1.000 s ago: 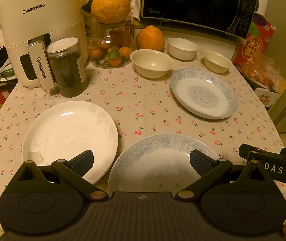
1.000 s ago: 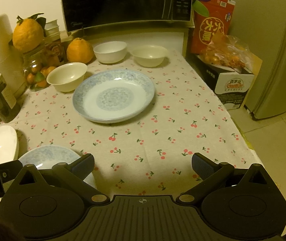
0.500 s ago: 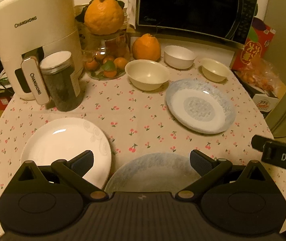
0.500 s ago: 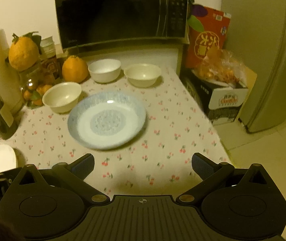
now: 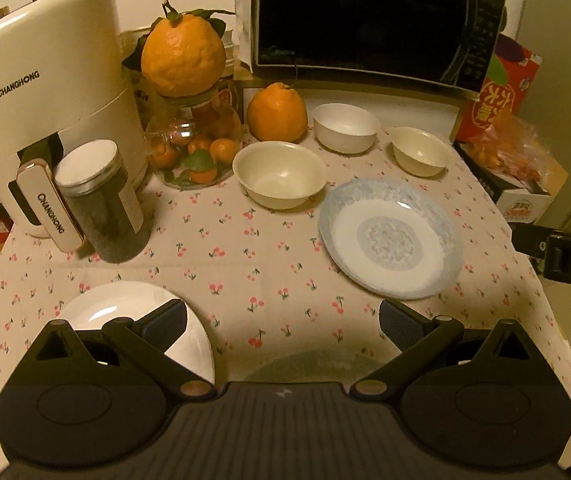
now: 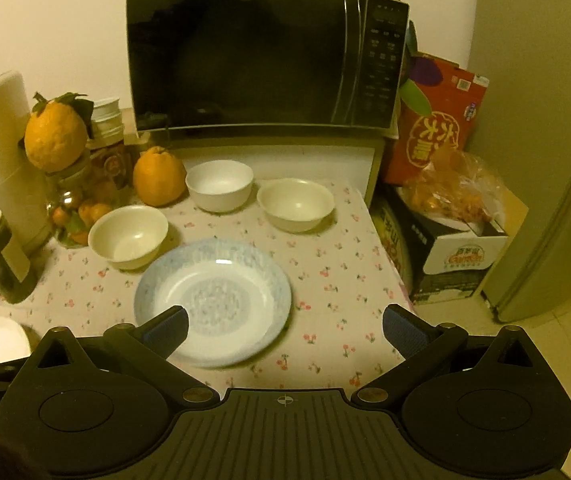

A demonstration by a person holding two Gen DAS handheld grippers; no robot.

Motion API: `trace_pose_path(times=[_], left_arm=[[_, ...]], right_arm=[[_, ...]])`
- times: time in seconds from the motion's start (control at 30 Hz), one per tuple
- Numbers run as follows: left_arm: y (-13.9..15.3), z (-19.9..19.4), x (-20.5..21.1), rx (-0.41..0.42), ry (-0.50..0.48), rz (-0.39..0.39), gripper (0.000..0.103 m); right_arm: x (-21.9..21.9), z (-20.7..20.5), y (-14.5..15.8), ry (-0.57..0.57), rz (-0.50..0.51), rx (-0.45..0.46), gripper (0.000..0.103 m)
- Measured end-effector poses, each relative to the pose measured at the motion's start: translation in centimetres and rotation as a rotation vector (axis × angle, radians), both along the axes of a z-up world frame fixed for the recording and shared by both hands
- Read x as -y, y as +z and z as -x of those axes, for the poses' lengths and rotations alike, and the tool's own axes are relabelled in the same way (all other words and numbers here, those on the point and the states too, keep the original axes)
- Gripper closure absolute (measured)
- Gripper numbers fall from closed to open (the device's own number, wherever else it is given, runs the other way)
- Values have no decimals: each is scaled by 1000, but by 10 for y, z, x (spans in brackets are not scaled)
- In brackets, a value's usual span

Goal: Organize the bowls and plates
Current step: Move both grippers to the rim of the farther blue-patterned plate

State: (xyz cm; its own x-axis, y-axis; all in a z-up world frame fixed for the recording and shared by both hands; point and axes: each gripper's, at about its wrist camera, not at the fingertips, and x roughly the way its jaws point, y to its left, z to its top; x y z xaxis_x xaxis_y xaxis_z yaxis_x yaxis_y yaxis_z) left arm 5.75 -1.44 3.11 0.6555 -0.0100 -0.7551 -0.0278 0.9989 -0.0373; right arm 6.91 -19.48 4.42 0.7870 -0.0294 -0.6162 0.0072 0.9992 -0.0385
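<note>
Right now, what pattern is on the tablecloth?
Little red cherries with green stems on the pale tablecloth. The left wrist view shows it best.

Black gripper (image 5: 281, 324), blue finger pads (image 5: 165, 322)

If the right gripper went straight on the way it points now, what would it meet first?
Probably the blue-patterned plate: the right gripper, jaws open and empty, hangs over its near edge. Depth is hard to judge.

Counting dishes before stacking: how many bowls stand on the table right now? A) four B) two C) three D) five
C: three empty bowls show, a large cream bowl, a white bowl by the microwave and a small cream bowl, all apart from each other.
</note>
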Motion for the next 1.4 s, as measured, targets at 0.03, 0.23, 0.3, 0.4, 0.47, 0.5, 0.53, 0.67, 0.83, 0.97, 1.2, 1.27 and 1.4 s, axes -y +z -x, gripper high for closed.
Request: trace_pose_path(times=[0.03,0.23,0.3,0.4,0.47,0.5,0.53,0.67,0.83,0.97,1.2,1.27,1.4], left_arm=[[0,-2,0,1,2,0,0],[1,-21,6,0,-8,-16,0],[-1,-28,7,0,-7,-4,0],[-4,-36,7,3,-6,3,0],[-6,-40,9,7,-14,-8,0],[-8,-43,10,9,-18,-16,0],[-10,-45,10,9,-23,-20,0],[-19,-56,11,3,-50,-30,0],[-36,-75,3,-49,-67,72,0],[-49,-88,-5,-71,-74,186,1],[-68,-103,-9,-93,-73,381,12],[-72,-106,-10,-79,-81,409,16],[-81,-112,-12,-59,-93,453,28]], right_arm=[[1,-5,0,0,-7,-6,0],[-1,-30,-2,0,8,-23,0],[-2,-36,-3,6,25,-20,0],[-3,-47,-7,12,39,-28,0],[-3,-54,-11,17,48,-38,0],[-3,-57,-14,19,53,-44,0],[-2,-61,-18,19,55,-53,0],[4,-74,-35,29,28,-92,0],[13,-95,-50,78,-50,-147,0],[21,-108,-59,104,-97,-185,0],[53,-130,-86,74,-287,-271,0],[66,-134,-94,54,-401,-285,0],[87,-140,-109,-4,-593,-304,4]])
